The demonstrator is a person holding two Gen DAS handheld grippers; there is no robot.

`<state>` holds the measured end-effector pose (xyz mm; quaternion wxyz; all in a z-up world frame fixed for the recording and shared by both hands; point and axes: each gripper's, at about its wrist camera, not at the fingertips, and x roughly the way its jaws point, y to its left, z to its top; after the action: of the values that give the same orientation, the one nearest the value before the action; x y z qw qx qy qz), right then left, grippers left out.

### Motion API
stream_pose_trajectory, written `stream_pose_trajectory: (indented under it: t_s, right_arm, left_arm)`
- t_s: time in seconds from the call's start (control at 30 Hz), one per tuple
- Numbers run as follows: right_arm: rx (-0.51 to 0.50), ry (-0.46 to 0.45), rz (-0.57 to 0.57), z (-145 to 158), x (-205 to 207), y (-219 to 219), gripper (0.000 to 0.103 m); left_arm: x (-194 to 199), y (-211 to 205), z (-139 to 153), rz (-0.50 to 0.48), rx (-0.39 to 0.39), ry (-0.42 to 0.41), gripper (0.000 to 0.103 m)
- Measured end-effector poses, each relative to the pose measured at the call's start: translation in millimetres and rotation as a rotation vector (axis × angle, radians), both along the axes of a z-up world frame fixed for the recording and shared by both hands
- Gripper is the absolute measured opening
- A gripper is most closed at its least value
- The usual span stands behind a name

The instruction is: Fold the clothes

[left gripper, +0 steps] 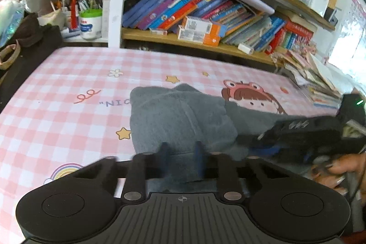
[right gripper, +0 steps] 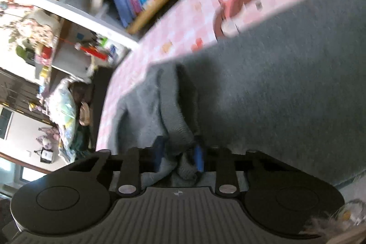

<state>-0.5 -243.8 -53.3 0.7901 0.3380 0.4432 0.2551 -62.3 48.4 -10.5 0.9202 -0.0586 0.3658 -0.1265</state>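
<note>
The left tool (left gripper: 181,150) hovers, fingers apart, over the thick grey knitted garment (left gripper: 180,120) lying ahead on the pink checked surface (left gripper: 68,88). The right tool (right gripper: 178,152) is clamped on a bunched edge; it should carry that edge across evenly while the left pins the crease.

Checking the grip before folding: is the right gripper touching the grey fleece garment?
Touching. The right wrist view shows the right gripper with its jaws pinching a bunched fold of the grey fleece garment.
</note>
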Motion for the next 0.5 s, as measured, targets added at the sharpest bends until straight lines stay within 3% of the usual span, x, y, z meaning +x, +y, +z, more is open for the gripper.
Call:
stream_pose_trajectory:
  t_s: [0.1,0.17,0.23,0.3,0.5]
  right_arm:
    - [-0.005,-0.094,-0.008,19,-9,-5,0.014]
    - [-0.062,-0.056,-0.010,14,-7,-2,0.015]
    - [-0.121,0.024,-0.010,-4,-2,2,0.022]
    - [-0.108,0.055,-0.035,-11,-2,-3,0.028]
    - [-0.155,-0.015,-0.036,3,-8,0,0.031]
  left_arm:
    - [8,0,-12,-0.028,0.016,0.056,0.009]
    - [13,1,-22,-0.040,0.012,0.098,0.009]
    - [16,3,-28,-0.049,-0.006,0.116,0.009]
    - [18,3,-32,-0.059,-0.019,0.130,0.009]
    - [12,5,-20,-0.059,-0.040,0.084,0.009]
